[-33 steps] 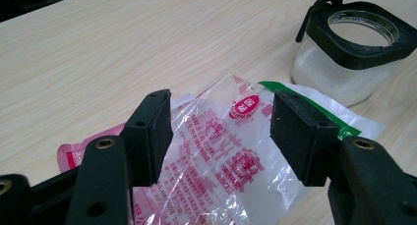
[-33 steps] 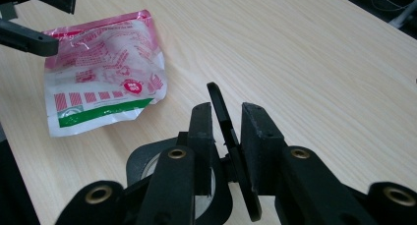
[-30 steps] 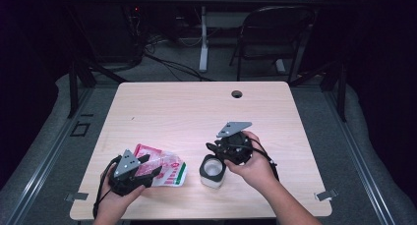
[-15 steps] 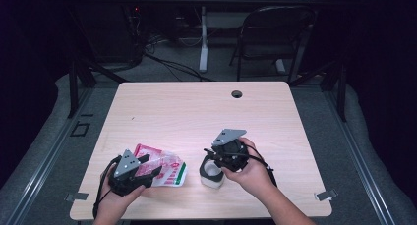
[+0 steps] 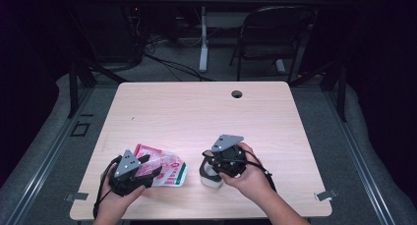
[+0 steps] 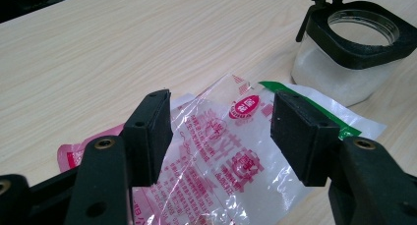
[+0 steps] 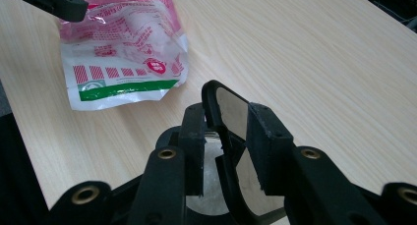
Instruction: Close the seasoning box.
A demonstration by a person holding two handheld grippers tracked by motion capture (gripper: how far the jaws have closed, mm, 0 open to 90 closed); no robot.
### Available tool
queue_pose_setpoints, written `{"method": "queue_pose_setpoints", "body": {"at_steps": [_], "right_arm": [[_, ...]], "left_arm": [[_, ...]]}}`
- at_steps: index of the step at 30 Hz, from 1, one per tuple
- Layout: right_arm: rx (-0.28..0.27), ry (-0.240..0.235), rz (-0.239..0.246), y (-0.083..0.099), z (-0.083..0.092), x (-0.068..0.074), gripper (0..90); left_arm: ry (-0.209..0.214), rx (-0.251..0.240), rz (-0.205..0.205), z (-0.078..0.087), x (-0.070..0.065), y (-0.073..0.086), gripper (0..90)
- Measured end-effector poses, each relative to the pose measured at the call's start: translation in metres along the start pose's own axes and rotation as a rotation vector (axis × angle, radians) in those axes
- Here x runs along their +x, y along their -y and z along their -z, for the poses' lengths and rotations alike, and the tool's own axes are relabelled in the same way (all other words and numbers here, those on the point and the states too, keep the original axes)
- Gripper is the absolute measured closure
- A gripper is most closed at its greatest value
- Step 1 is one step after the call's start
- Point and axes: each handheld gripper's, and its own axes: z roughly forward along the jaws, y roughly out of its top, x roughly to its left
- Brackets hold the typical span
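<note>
The left hand-held gripper (image 5: 147,164) rests low at the near left of the table (image 5: 196,112), forearm entering from the near edge, jaws apart astride the red-and-white plastic packet (image 6: 221,151) that lies flat there, pads not pressing it. The right hand-held gripper (image 5: 212,162) tilts down over the clear jar (image 5: 210,175) just beside the packet; its jaws have just been opening, with the jar's hinged lid (image 7: 231,112) upright between them.

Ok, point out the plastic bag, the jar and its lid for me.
plastic bag (image 7: 125,48): right gripper view, on its printed pink front.
jar (image 6: 334,75): left gripper view, on its clear side wall.
lid (image 7: 231,112): right gripper view, on its raised flap, between the jaws.
</note>
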Motion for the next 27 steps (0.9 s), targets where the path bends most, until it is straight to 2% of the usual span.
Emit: {"method": "queue_pose_setpoints", "body": {"at_steps": [17,27], "right_arm": [[-0.004,0.042,0.073,0.007,-0.007,0.018,65.0],[-0.007,0.062,0.098,0.012,-0.012,0.026,62.7]], "left_arm": [[0.001,0.008,-0.004,0.000,0.000,0.000,40.7],[-0.002,0.007,-0.006,-0.001,-0.001,0.001,40.7]]}}
